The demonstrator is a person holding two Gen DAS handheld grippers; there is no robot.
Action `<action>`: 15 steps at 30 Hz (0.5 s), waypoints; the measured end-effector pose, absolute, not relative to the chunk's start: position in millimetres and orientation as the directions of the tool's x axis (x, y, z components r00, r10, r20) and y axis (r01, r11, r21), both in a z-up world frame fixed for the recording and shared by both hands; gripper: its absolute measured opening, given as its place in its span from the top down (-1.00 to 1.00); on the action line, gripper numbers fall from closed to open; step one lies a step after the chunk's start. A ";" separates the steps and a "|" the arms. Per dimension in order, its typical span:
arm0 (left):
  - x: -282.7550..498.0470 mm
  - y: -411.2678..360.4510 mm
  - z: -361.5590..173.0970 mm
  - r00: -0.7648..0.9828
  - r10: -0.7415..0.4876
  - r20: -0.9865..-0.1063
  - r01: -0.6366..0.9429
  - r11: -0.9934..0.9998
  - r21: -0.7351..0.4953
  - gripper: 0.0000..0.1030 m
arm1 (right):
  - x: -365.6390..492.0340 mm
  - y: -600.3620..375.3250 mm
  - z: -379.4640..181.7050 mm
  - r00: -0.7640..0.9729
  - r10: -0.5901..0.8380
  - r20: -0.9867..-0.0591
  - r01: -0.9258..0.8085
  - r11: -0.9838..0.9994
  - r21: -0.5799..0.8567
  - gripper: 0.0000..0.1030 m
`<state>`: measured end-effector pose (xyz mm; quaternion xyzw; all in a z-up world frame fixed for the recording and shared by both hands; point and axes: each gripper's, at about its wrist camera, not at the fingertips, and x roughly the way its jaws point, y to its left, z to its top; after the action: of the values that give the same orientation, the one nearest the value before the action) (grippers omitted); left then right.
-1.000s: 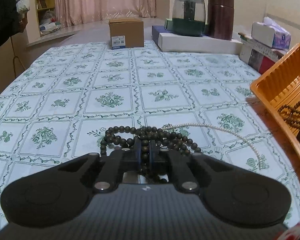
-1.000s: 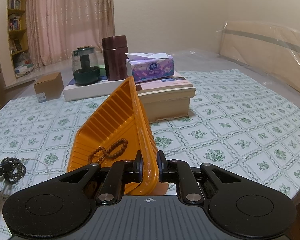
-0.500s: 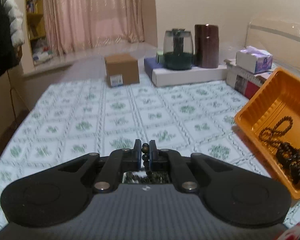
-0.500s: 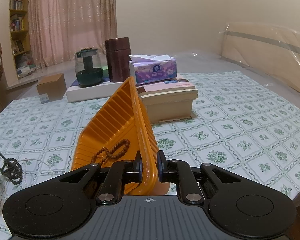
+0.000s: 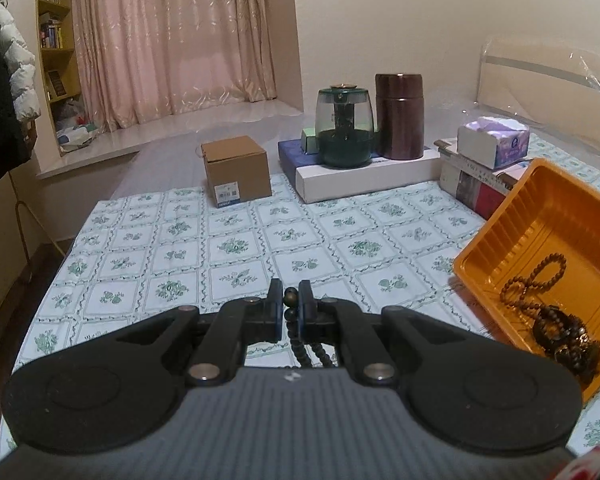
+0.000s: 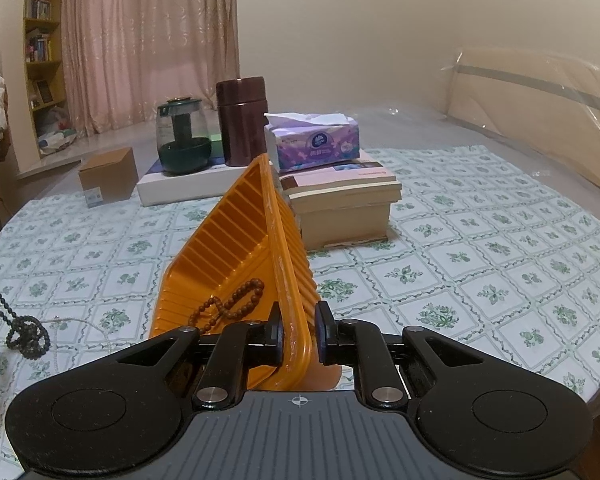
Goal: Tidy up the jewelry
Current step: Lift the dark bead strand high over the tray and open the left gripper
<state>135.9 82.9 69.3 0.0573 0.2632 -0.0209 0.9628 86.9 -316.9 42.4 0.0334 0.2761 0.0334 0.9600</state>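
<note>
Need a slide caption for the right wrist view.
Right gripper clamps orange ribbed plastic tray rim; brown bead bracelet lies inside.

Two grippers: left gripper (image 5: pixel 291 309), right gripper (image 6: pixel 298 330). One orange tray (image 6: pixel 236 236), at the table's near edge. Beaded strands: one dark strand (image 5: pixel 290 308); one brown strand (image 6: pixel 232 306) plus a dark heap, number unclear, in the tray. One cardboard box (image 5: pixel 236 172), one glass teapot (image 5: pixel 344 128), one brown canister (image 5: pixel 399 116), one tissue box (image 6: pixel 314 142).
</note>
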 end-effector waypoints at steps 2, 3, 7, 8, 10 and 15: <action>135.7 83.2 73.1 0.862 -0.018 -0.507 0.077 0.992 0.097 0.89 | 87.1 -316.7 42.5 0.845 0.083 -0.528 -0.045 0.995 0.083 0.70; 135.7 82.9 75.1 0.863 -0.021 -0.505 0.080 0.992 0.097 0.89 | 87.0 -316.3 42.4 0.845 0.083 -0.528 -0.045 0.995 0.083 0.70; 135.8 81.9 87.7 0.870 -0.054 -0.491 0.104 0.992 0.075 0.89 | 87.3 -316.7 42.7 0.845 0.082 -0.528 -0.046 0.996 0.082 0.70; 135.8 81.2 91.8 0.871 -0.063 -0.486 0.113 0.991 0.073 0.89 | 87.4 -316.5 42.7 0.845 0.083 -0.528 -0.047 0.996 0.081 0.70; 136.1 78.4 102.4 0.878 -0.079 -0.473 0.131 0.988 0.079 0.89 | 87.5 -315.9 43.3 0.845 0.083 -0.529 -0.048 0.996 0.079 0.70; 135.7 72.4 138.6 0.902 -0.112 -0.417 0.168 0.981 0.100 0.89 | 86.9 -313.6 44.1 0.846 0.085 -0.526 -0.051 0.996 0.078 0.69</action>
<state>135.7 72.4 138.6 0.0669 0.2092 -0.0721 0.9729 86.9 -313.6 44.1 0.0302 0.2750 0.0354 0.9603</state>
